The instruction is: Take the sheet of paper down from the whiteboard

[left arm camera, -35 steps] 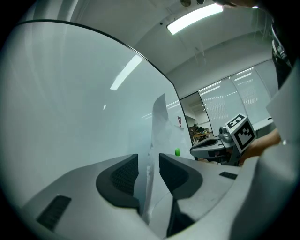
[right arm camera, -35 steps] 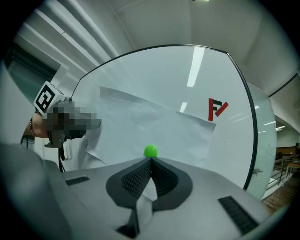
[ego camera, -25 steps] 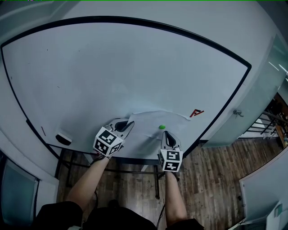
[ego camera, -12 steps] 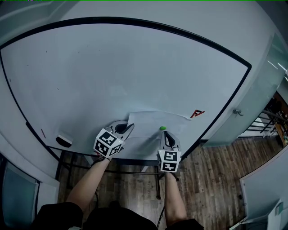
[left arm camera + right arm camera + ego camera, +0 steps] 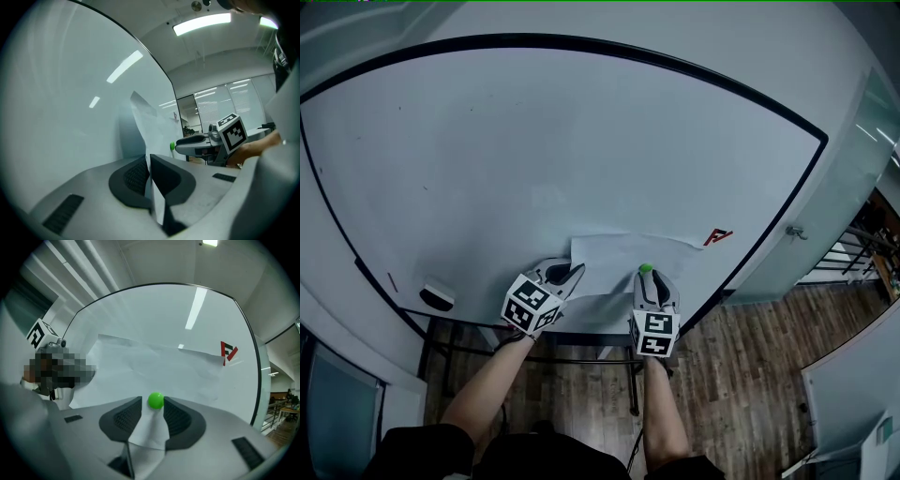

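A white sheet of paper [image 5: 614,262] hangs low on the whiteboard [image 5: 534,159], pinned near its lower right by a green round magnet [image 5: 645,269]. My left gripper [image 5: 574,272] is shut on the sheet's lower left edge; in the left gripper view the paper [image 5: 145,126] runs up out of the closed left gripper [image 5: 149,161]. My right gripper [image 5: 647,276] points level at the board and its jaws are opening. In the right gripper view the green magnet [image 5: 155,400] sits between the fingertips of the right gripper [image 5: 153,402], with a fold of paper [image 5: 150,427] beneath it.
A red angular magnet [image 5: 717,237] sticks to the board just right of the sheet's top corner. An eraser [image 5: 437,298] rests at the board's lower left edge. A glass door with a handle [image 5: 795,233] stands to the right. A dark table frame [image 5: 581,358] stands over the wooden floor below.
The right gripper has edged up the board so its tips now flank the green magnet, and its jaws have parted. The left gripper keeps its hold on the paper.
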Available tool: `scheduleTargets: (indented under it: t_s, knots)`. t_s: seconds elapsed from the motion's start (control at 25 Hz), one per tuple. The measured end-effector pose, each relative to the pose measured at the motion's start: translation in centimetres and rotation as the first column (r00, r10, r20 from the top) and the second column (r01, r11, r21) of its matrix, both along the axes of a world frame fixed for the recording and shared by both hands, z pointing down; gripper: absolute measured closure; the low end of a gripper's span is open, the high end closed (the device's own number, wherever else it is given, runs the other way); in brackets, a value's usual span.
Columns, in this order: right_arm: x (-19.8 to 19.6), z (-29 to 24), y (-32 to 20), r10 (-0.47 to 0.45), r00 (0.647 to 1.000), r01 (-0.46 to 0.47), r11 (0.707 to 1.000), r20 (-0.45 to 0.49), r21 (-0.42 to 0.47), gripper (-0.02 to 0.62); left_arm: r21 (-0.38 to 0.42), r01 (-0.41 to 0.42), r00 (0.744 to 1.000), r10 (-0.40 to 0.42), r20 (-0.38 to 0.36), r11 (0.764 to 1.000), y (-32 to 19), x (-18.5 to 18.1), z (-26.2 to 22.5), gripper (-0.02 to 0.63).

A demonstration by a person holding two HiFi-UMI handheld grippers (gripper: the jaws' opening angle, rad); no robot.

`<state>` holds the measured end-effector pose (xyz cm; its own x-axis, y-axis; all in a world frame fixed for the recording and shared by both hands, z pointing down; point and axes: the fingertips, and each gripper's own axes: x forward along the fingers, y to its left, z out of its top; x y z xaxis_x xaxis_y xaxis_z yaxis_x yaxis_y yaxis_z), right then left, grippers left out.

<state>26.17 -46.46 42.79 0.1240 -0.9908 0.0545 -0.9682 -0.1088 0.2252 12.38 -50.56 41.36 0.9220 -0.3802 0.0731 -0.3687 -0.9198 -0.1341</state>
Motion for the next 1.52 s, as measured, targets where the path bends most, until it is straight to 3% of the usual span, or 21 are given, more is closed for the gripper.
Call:
scheduleTargets:
  t_s: [0.04, 0.08, 0.72, 1.52]
  knots:
    - [-0.1, 0.0, -0.2, 0.006, 1.0, -0.006, 1.0, 0.002, -0.001, 0.439, 0.004, -0.002, 1.0, 0.002, 0.001, 1.0, 0.0, 0.0, 0.0, 0.584]
    - [-0.1, 0.0, -0.3, 0.017, 1.0, -0.017, 1.0, 0.003, 0.003, 0.436, 0.009, -0.005, 1.0, 0.005, 0.003, 1.0, 0.0, 0.0, 0.0, 0.584]
    - [0.7, -0.5, -1.5, 0.131, 0.991, -0.13, 0.991, -0.012, 0.022, 0.459, 0.044, -0.057, 0.998, 0.057, 0.013, 0.997, -0.5, 0.1, 0.1, 0.584]
    - [0.8, -0.3, -1.5, 0.132, 0.991, -0.131, 0.991, -0.007, 0.035, 0.46, 0.062, -0.047, 0.999, 0.047, 0.006, 0.997, -0.6, 0.1, -0.1, 0.584]
